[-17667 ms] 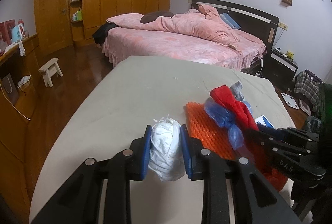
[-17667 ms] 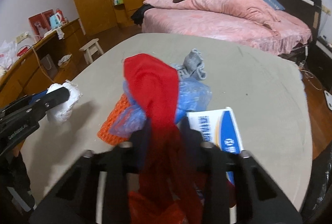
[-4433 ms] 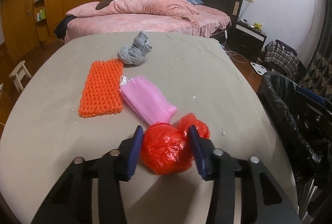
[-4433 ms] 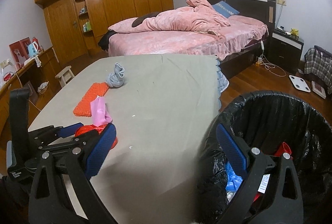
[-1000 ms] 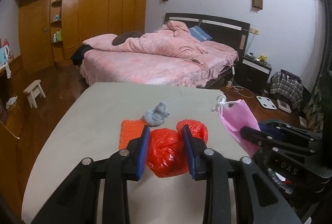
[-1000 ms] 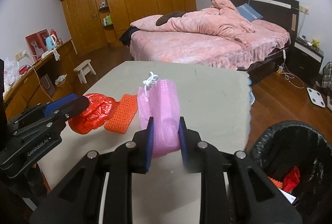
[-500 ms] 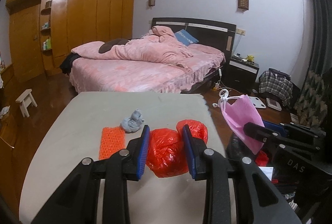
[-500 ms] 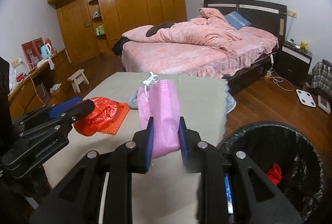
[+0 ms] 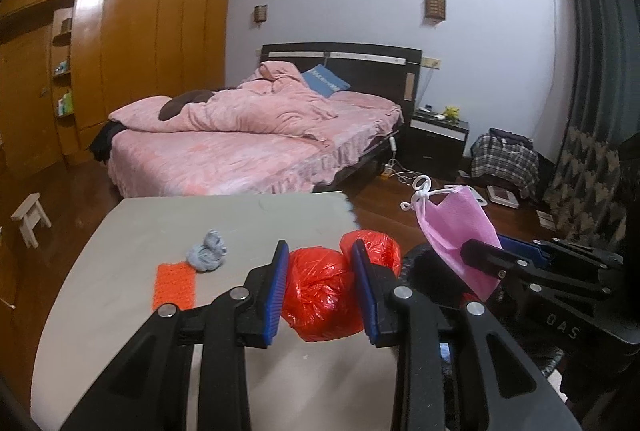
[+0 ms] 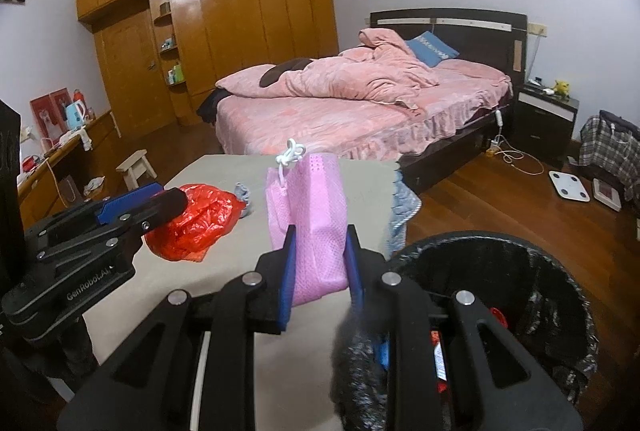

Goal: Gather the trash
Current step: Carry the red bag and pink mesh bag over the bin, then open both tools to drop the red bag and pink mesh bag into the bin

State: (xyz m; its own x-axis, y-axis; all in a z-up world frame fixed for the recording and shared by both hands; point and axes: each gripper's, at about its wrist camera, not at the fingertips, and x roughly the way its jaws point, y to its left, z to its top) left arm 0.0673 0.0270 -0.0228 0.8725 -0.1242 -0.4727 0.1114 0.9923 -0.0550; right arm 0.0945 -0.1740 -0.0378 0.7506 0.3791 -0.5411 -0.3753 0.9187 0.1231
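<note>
Both grippers are up in front of me, angled down a bit. My left gripper (image 9: 322, 285) has its blue pads pressed into both sides of a red plastic bag (image 9: 320, 295), firm hold, bag squashed between them. My right gripper (image 10: 320, 263) sits just to the right of it, jaws pinching the lower part of a pink mesh pouch (image 10: 310, 215) that stands upright out of the pads. The two grippers are side by side, close but not touching.
</note>
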